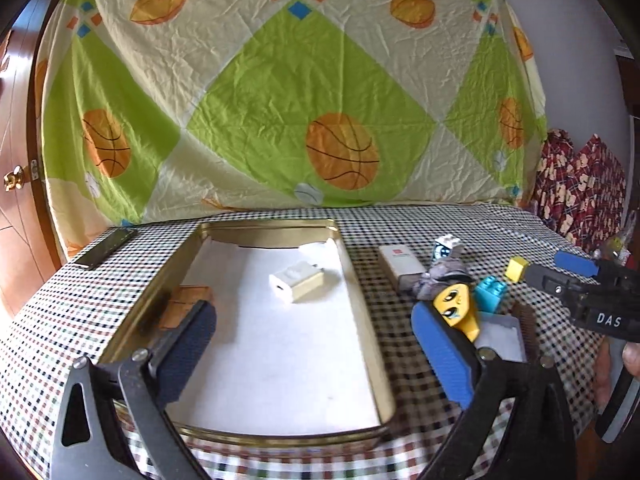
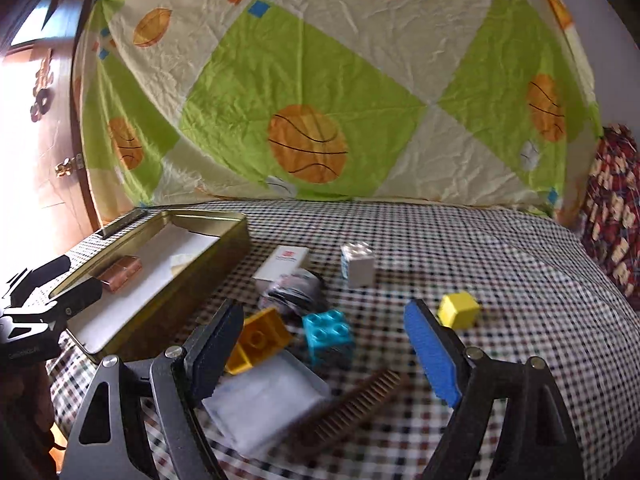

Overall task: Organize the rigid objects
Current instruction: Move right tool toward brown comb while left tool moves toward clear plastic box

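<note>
A gold tin [image 1: 362, 320] [image 2: 224, 256] lined with white paper holds a white charger [image 1: 296, 278] and a brown block [image 1: 186, 304] [image 2: 120, 272]. My left gripper [image 1: 316, 352] is open over the tin. To its right lie a white box [image 1: 400, 264] [image 2: 282, 264], a yellow face brick [image 1: 456, 308] [image 2: 260, 338], a teal brick [image 1: 490, 292] [image 2: 328, 332], a white brick [image 1: 444, 246] [image 2: 358, 266], a yellow cube [image 1: 516, 268] [image 2: 458, 310], a brown comb [image 2: 356, 408] and a clear case [image 2: 264, 400]. My right gripper [image 2: 328, 352] is open above the teal brick.
A checked cloth [image 1: 440, 220] covers the table. A dark phone [image 1: 106, 248] lies at the back left. A crumpled grey wrapper [image 1: 438, 276] [image 2: 292, 292] sits among the bricks. A basketball-print sheet [image 1: 280, 100] hangs behind. A wooden door [image 1: 16, 160] stands at left.
</note>
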`<state>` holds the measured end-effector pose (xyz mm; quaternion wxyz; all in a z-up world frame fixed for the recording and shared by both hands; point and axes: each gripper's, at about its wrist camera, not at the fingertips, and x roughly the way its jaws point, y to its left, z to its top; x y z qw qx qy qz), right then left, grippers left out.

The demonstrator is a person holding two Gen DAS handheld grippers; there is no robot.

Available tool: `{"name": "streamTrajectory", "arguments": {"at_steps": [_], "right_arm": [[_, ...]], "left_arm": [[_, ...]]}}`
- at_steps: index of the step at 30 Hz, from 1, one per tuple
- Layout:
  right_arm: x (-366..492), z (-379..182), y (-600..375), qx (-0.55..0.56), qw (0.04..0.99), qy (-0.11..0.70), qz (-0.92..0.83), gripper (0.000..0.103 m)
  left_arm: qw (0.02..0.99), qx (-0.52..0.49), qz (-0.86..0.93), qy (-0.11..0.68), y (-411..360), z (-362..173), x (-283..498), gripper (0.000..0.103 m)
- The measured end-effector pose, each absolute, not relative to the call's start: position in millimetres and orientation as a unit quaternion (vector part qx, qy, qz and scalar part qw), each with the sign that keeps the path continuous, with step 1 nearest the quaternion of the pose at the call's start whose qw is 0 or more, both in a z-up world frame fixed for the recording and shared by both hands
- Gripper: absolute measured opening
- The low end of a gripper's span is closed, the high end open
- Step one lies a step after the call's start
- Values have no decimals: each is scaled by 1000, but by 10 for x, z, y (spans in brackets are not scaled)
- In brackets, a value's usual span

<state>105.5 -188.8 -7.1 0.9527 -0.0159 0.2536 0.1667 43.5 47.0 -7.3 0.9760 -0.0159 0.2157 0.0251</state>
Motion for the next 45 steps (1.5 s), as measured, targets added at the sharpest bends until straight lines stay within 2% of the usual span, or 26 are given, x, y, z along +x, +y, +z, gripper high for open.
{"name": "streamTrajectory", "arguments": {"at_steps": [6,15,20,30,38,45], "right_arm": [[1119,-257,-2134,3,947,289,141,84],[1236,-410,-2005,-40,923,357,138,84],[1281,-475,-2064,-25,913,385,134,80],[1249,-500,-1952,-42,910,390,137,79],[1183,-505,-1880,-10,901,391,184,79],[1159,-517,-1729,-38,892,401,204,79]], "left_arm": [[974,12,1,226,60,-105,526,100],[972,28,-7,234,-250,-193,607,100],[971,30,-12,236,-254,-213,607,102],[970,35,-12,241,-282,-236,610,102],[972,21,-13,236,-228,-223,592,102],[972,25,-15,232,-244,-223,581,102]]}}
